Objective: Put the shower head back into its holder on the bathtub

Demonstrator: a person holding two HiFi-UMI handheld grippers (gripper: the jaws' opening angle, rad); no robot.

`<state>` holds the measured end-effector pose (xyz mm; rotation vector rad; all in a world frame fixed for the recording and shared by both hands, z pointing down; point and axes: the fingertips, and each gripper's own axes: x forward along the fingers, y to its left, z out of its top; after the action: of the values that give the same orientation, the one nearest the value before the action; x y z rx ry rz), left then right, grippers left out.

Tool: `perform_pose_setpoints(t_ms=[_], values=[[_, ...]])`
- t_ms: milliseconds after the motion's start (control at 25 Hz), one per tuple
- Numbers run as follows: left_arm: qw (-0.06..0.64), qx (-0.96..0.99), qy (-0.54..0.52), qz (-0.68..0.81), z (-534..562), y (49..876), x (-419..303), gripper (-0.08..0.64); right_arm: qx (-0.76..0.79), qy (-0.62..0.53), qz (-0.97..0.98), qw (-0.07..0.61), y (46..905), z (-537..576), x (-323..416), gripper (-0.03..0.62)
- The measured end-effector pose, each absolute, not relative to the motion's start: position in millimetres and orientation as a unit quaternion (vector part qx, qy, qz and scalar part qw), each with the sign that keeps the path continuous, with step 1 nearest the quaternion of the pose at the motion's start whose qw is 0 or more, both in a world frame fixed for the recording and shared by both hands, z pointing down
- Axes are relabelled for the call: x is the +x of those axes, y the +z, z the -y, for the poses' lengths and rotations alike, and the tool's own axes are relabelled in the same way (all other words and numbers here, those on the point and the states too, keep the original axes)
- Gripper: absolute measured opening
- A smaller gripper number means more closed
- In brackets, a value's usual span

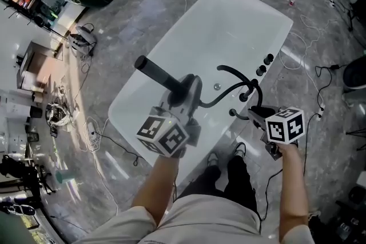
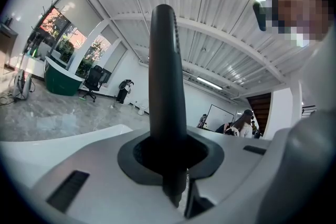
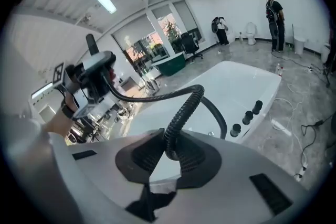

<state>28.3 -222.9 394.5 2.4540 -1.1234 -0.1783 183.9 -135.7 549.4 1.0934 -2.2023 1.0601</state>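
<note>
My left gripper (image 1: pixel 182 93) is shut on the black shower head (image 1: pixel 155 72), a long dark wand held over the white bathtub (image 1: pixel 229 20). In the left gripper view the shower head (image 2: pixel 167 81) stands straight up out of the left gripper (image 2: pixel 170 157). Its black ribbed hose (image 1: pixel 220 95) curves right to my right gripper (image 1: pixel 253 112), which is shut on it by the tub's near rim. In the right gripper view the hose (image 3: pixel 181 105) rises from the right gripper (image 3: pixel 168 152) towards the left gripper (image 3: pixel 92 78). I cannot pick out the holder.
Black knobs (image 1: pixel 265 64) and a curved spout (image 1: pixel 235 72) sit on the tub's right rim (image 3: pixel 247 115). Cables (image 1: pixel 320 74) trail over the grey marble floor. The person's legs (image 1: pixel 229 180) stand close to the tub. Other people (image 3: pixel 275 21) and office chairs (image 3: pixel 190 43) are far off.
</note>
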Motion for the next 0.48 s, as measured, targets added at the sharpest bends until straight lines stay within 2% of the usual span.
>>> perform_pose_setpoints(t_ms=[120,280,480], values=[[0.222,0.885,-0.060,0.405,222.0,401.5,29.6,0.071,0.387,0.389,0.784,0.290,585.5,130.2,178.9,0.069],[0.225,0.885,-0.057,0.403,221.5,407.8,29.0,0.071,0.386,0.405,0.757,0.338,628.8,124.1,174.4,0.069],[0.226,0.885,-0.057,0.403,221.4,413.6,34.4,0.071,0.404,0.409,0.740,0.351,677.9,128.9,176.2,0.069]])
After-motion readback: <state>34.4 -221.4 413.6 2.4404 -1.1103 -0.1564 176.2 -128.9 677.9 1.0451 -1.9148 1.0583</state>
